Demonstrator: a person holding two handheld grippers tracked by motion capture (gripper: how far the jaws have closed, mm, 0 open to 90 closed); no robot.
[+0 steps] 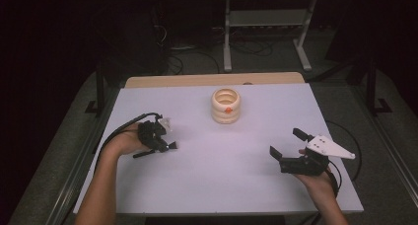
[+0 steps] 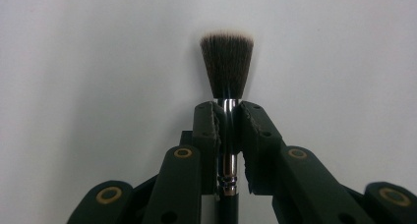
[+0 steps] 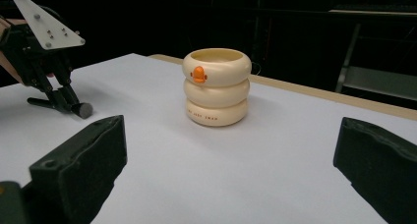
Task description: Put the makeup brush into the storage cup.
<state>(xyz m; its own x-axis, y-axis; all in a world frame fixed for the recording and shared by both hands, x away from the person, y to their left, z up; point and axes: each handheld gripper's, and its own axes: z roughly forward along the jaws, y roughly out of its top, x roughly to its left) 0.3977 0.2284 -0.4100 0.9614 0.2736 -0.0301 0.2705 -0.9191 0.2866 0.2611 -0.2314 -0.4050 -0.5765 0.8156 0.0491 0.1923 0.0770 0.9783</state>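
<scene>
The cream holder [image 3: 217, 86], three stacked rings, carries an orange mark on its top ring and a line of small lettering on the bottom ring, too small to read. In the high view it stands at about twelve o'clock from the middle of the white table [image 1: 217, 180]. The left gripper [image 2: 229, 108] has its jaws pressed onto the metal ferrule of a makeup brush [image 2: 227, 67], the dark bristles fanning out beyond the tips, low over the table at nine o'clock. The right gripper [image 1: 288, 143], at four o'clock, holds its jaws spread wide with nothing between them.
</scene>
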